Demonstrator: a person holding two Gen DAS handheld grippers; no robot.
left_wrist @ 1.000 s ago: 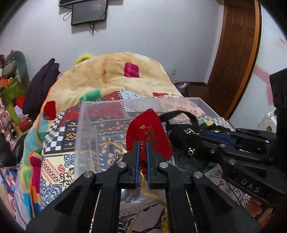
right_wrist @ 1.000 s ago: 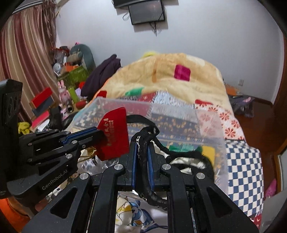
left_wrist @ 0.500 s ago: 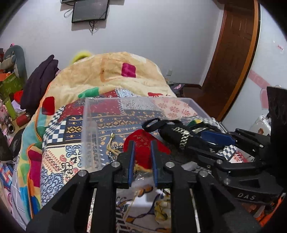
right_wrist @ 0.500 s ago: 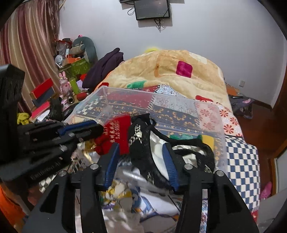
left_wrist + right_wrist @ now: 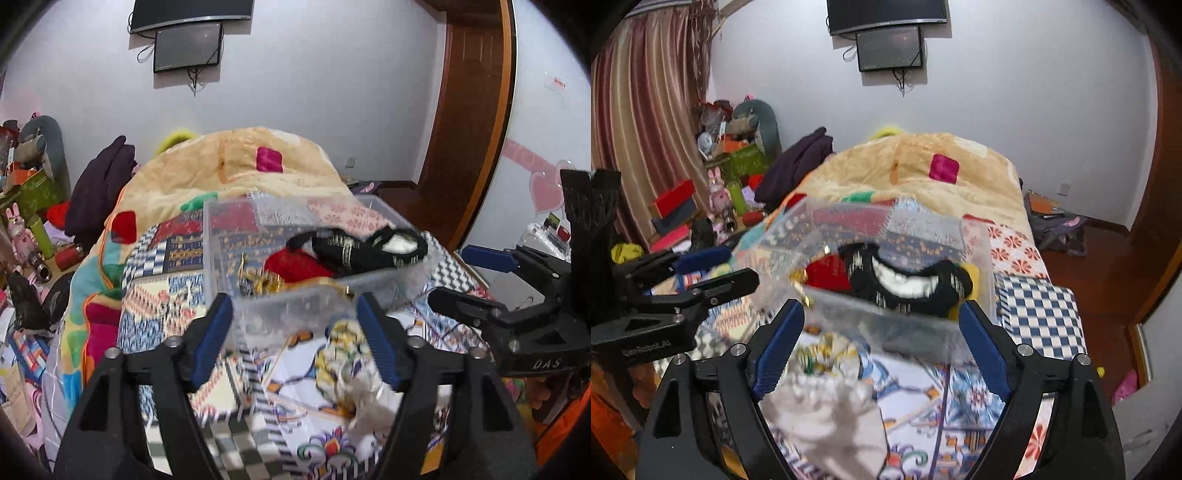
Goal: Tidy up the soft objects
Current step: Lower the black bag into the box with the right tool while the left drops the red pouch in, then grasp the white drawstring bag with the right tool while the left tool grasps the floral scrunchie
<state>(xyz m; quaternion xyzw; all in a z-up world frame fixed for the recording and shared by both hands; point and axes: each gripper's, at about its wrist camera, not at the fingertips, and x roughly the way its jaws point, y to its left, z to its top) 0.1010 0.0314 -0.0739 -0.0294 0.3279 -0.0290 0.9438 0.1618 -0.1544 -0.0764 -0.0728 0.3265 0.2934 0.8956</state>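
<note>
clear bin (image 5: 295,314) sits on the bed (image 5: 159,306), its near rim just ahead of both tools. left tool (image 5: 295,328) and right tool (image 5: 882,332), jaws just opened wide, hold nothing; red pouch (image 5: 295,264) and black item (image 5: 362,251) lie inside the bin.

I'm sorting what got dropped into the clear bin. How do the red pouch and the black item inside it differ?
The red pouch is plain red and compact; the black item is longer, black with pale stripes and a white inner part. The red pouch lies toward the bin's left, the black item to its right, partly over it. Both are soft and rest loose inside the clear bin, free of either gripper.
</note>
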